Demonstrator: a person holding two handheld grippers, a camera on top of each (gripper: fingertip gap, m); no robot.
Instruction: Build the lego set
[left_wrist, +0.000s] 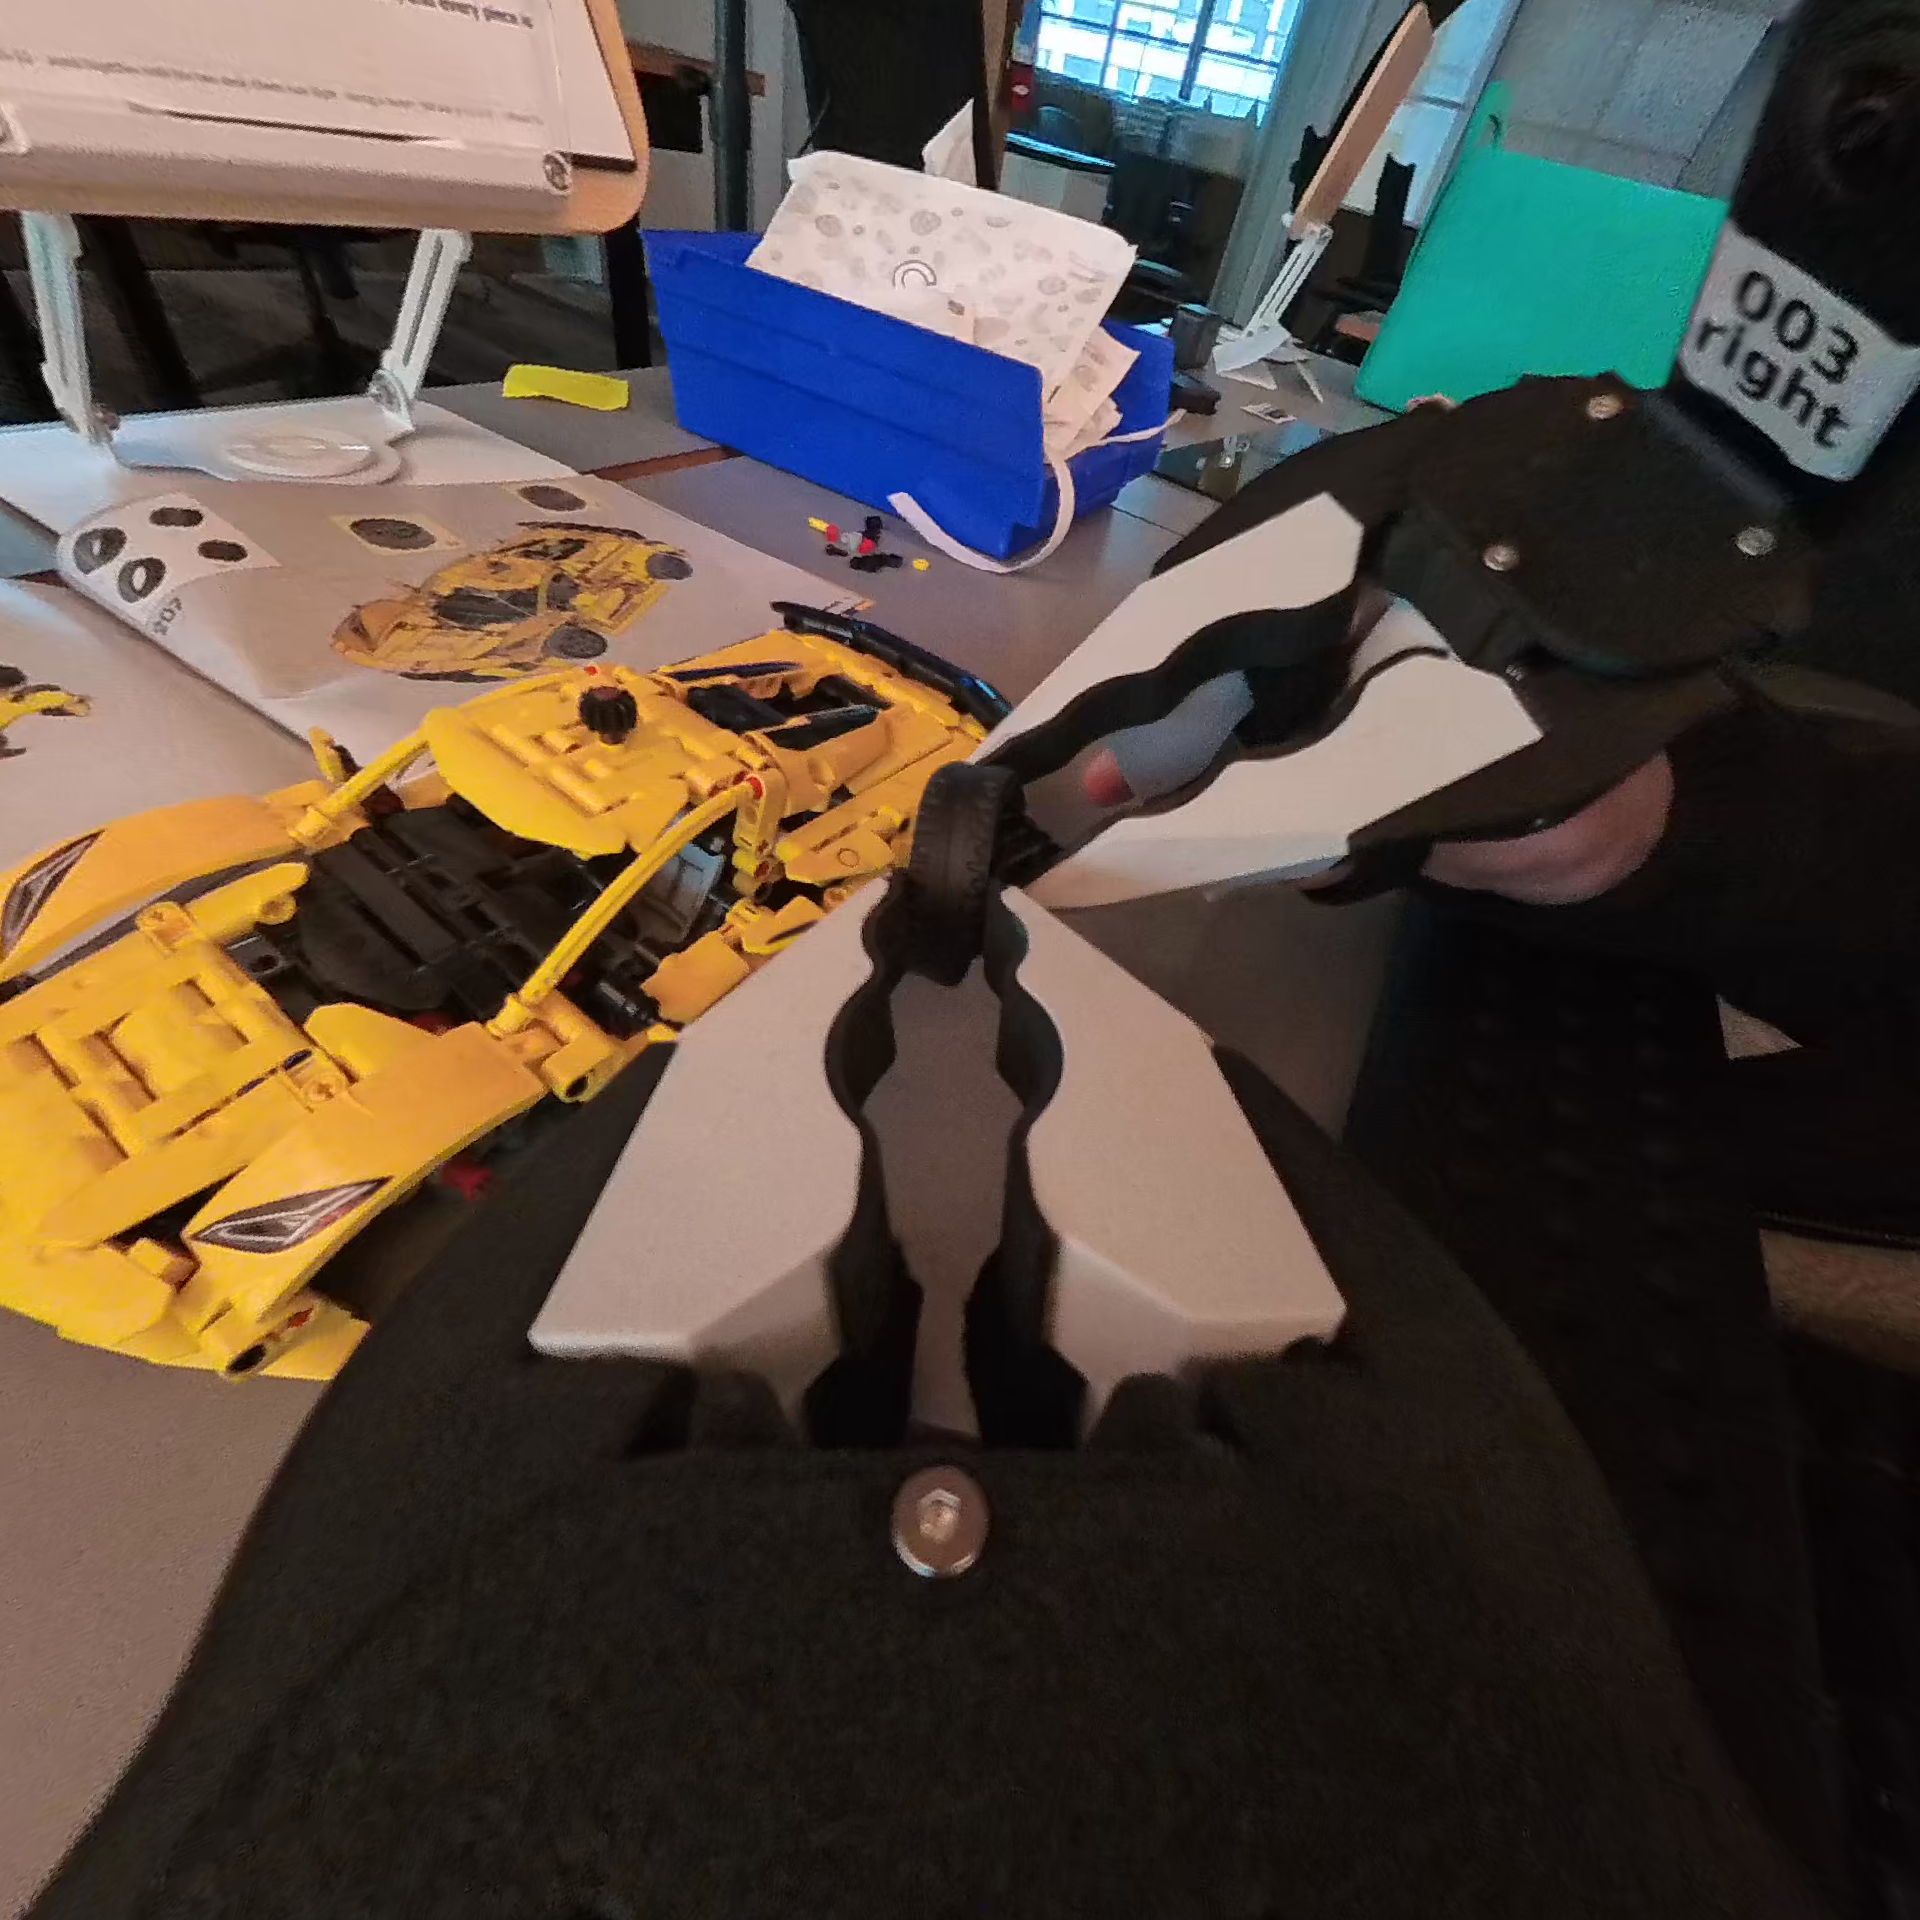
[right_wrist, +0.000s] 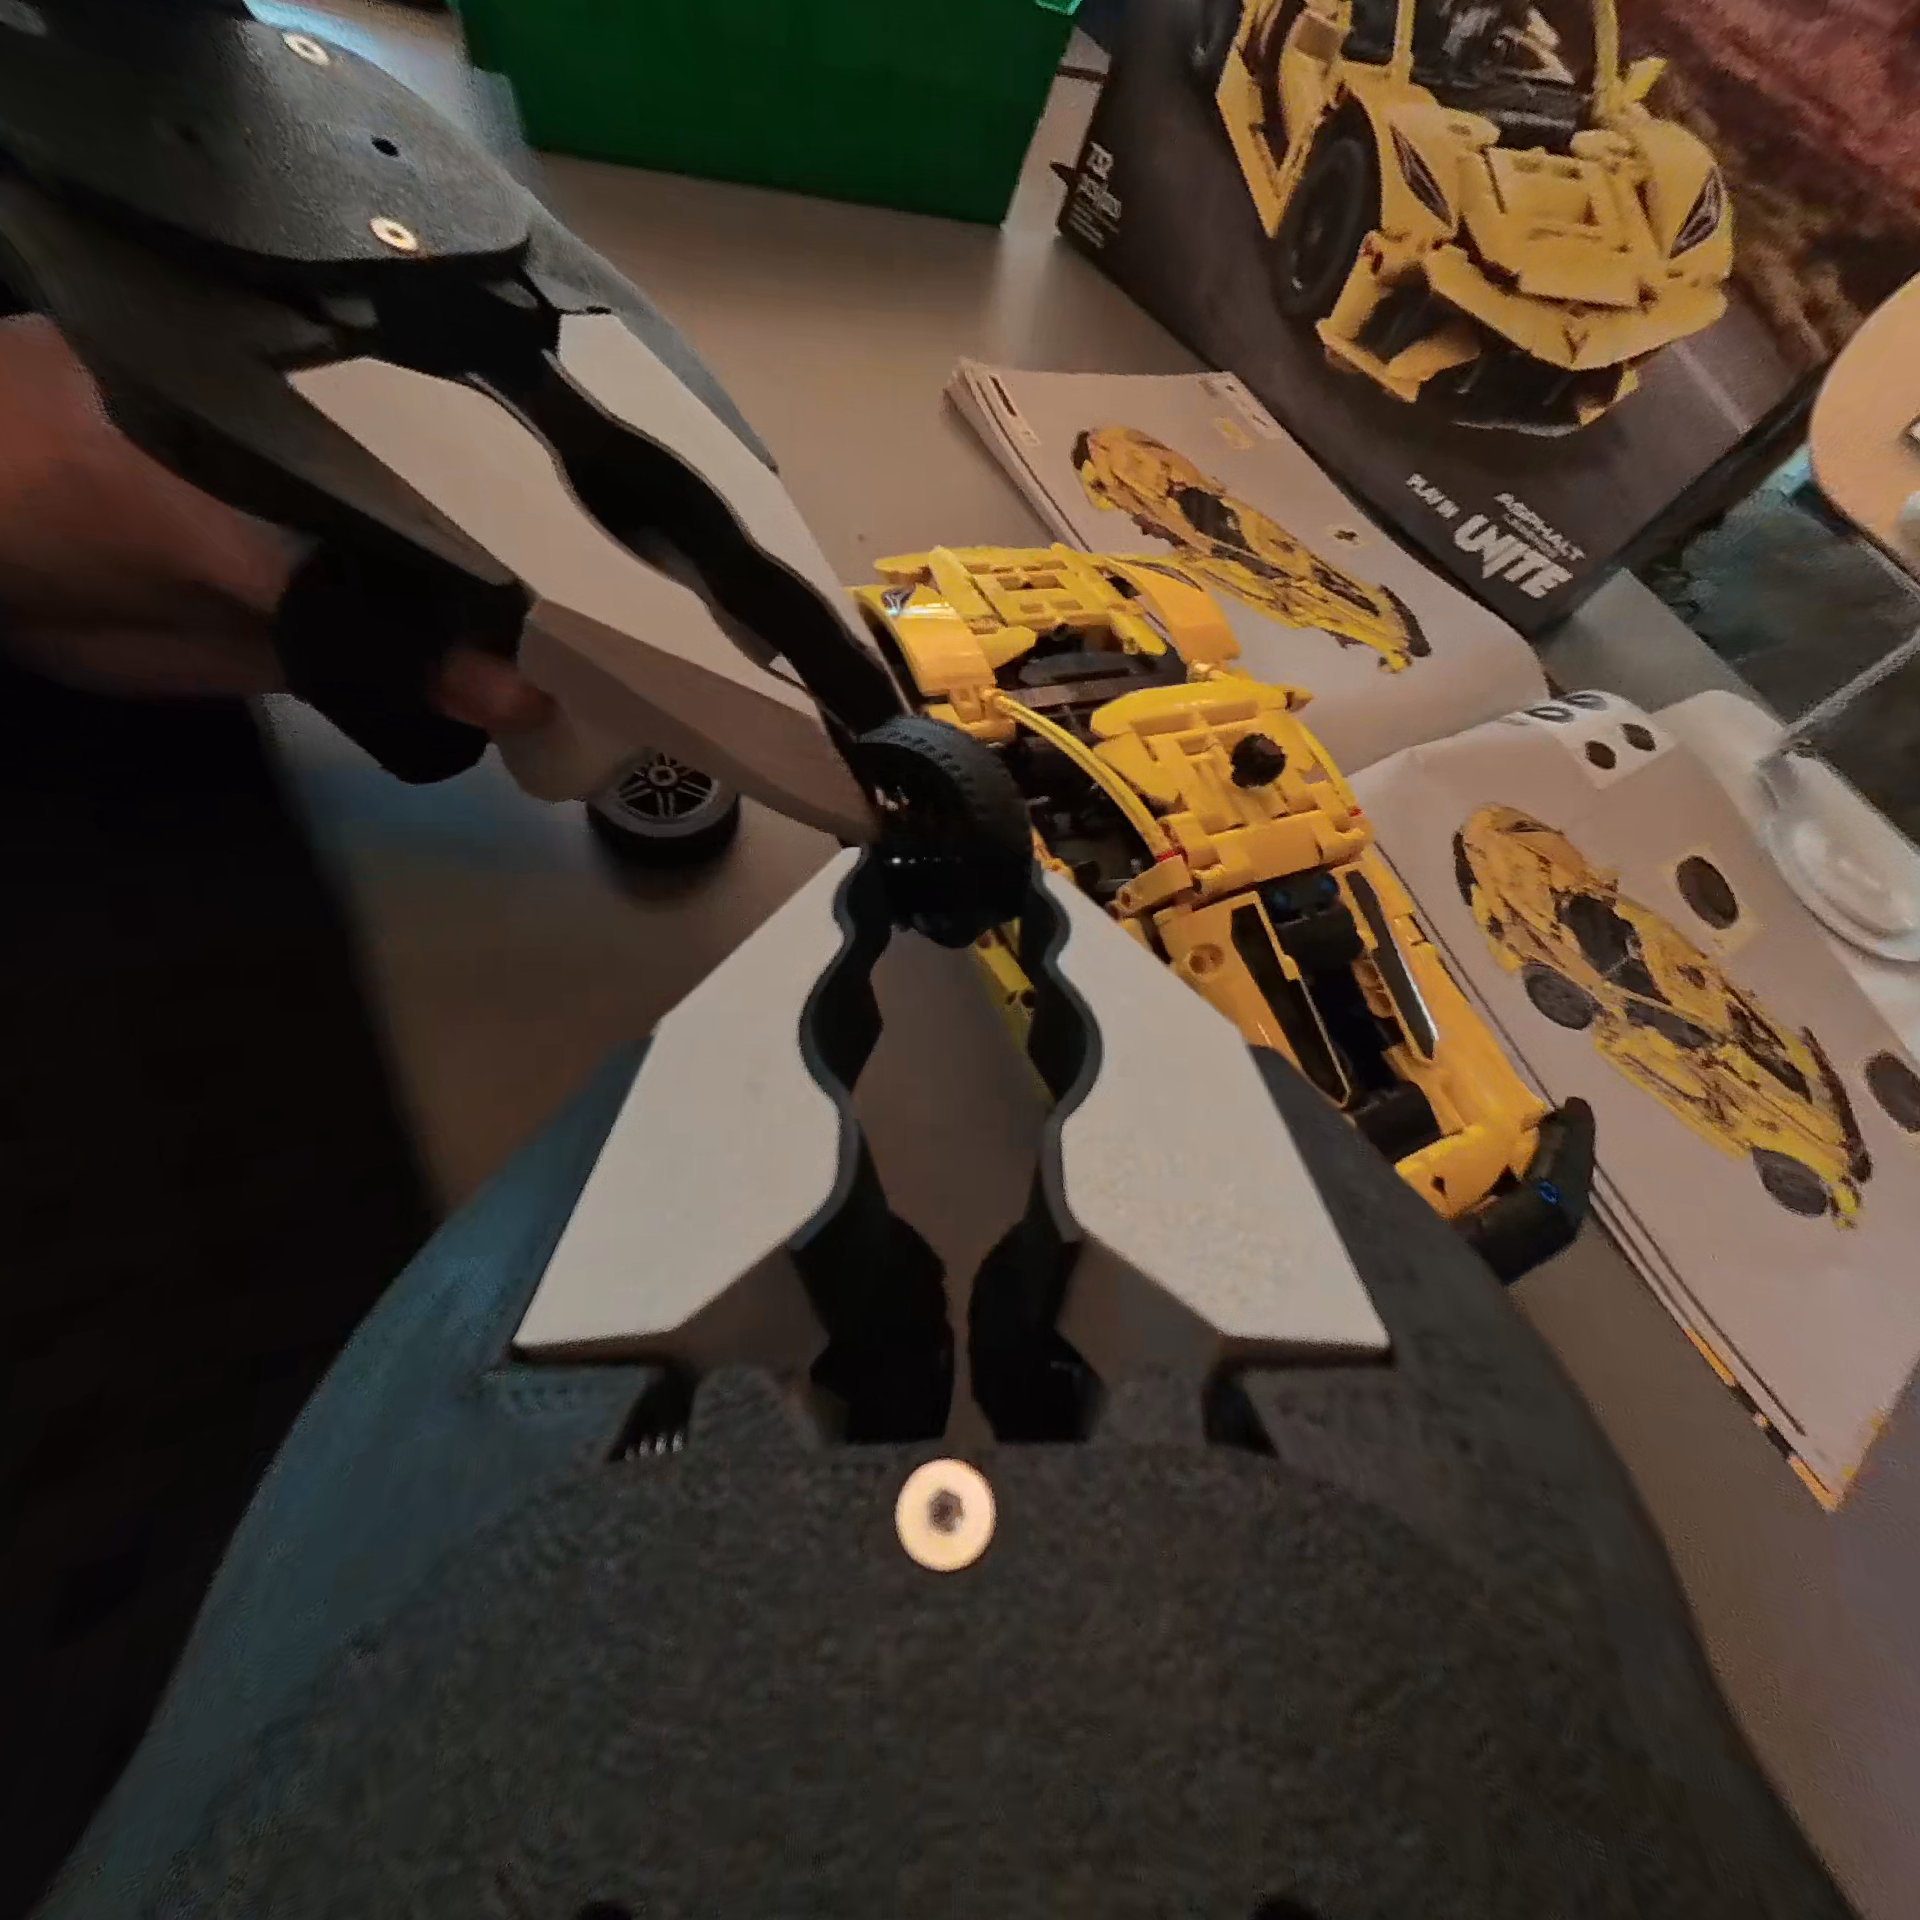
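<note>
Black wheel pinched by both tools — left tool, right tool — beside the yellow car, apparently for fitting the tyre.

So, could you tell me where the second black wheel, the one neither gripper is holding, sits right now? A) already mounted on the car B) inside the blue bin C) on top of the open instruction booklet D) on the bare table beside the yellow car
D: in the right wrist view the loose wheel lies flat on the table, just beyond the left gripper, apart from the yellow car.
</note>
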